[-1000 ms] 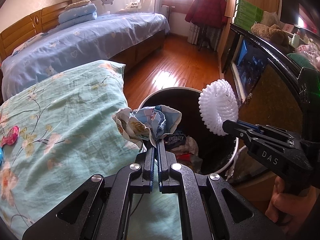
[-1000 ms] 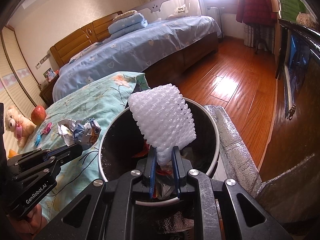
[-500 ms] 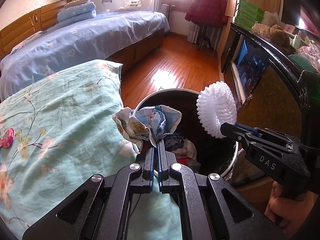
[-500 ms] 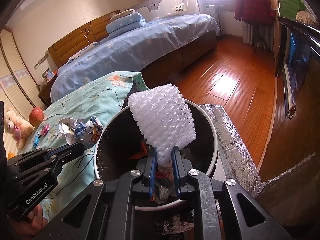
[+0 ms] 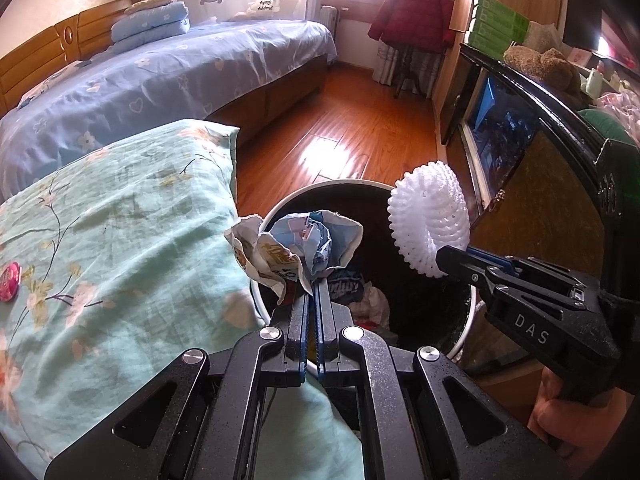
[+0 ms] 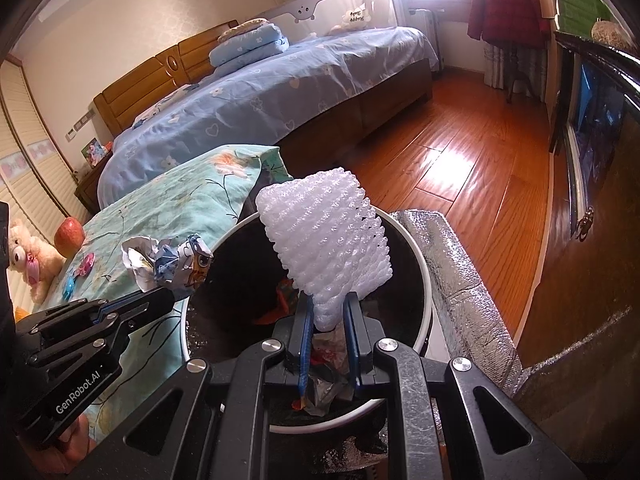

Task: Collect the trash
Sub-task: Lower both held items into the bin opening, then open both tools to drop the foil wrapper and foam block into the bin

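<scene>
- Trash held steady: from a second earlier, neither piece had shifted, so the drop into the bin (image 5: 466, 322) looked not yet done.
- Left claw (image 5: 313, 280) was pinched tight on the crumpled wrapper (image 5: 296, 246), poised over the bin's near rim beside the bed.
- Right claw (image 6: 329, 304) gripped the white foam net (image 6: 326, 240) narrowly, above the bin mouth.
- Bin bottom and its contents were largely hidden, hard to identify.

Both my wrist cameras look steeply down along their fingers, close above the bin (image 5: 280, 216) (image 6: 424, 264); each shows the bin, bed (image 5: 160, 76) (image 6: 280, 92) and the other hand-held gripper.
</scene>
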### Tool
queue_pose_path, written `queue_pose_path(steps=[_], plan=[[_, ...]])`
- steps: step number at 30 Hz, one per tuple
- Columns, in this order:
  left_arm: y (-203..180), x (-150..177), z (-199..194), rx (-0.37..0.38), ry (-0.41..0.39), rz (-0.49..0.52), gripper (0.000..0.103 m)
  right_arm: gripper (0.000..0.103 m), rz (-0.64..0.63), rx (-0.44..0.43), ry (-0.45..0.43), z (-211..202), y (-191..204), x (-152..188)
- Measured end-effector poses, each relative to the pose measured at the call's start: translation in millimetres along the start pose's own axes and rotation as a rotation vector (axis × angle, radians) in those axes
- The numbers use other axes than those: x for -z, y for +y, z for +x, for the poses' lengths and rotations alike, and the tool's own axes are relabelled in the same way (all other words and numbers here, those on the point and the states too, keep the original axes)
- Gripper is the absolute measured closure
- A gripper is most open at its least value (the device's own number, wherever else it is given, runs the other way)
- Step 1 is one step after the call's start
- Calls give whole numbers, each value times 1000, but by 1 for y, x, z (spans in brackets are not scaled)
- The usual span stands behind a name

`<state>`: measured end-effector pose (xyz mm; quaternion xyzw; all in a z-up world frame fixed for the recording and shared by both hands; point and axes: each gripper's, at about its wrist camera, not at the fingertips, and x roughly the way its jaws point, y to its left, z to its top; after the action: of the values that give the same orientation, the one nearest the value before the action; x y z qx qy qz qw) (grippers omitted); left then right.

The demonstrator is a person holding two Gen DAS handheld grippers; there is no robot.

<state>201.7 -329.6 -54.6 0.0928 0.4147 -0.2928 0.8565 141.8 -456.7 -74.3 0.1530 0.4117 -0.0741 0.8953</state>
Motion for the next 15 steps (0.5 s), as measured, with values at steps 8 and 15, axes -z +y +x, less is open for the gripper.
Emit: queue_pose_path(steps=[8,15], plan=[[0,-1,2,1,4,0,101,88,1,3,1,2,-3,-1],[-4,-4,8,1,11,-5,101,88,0,3,2,2,-3,-1]])
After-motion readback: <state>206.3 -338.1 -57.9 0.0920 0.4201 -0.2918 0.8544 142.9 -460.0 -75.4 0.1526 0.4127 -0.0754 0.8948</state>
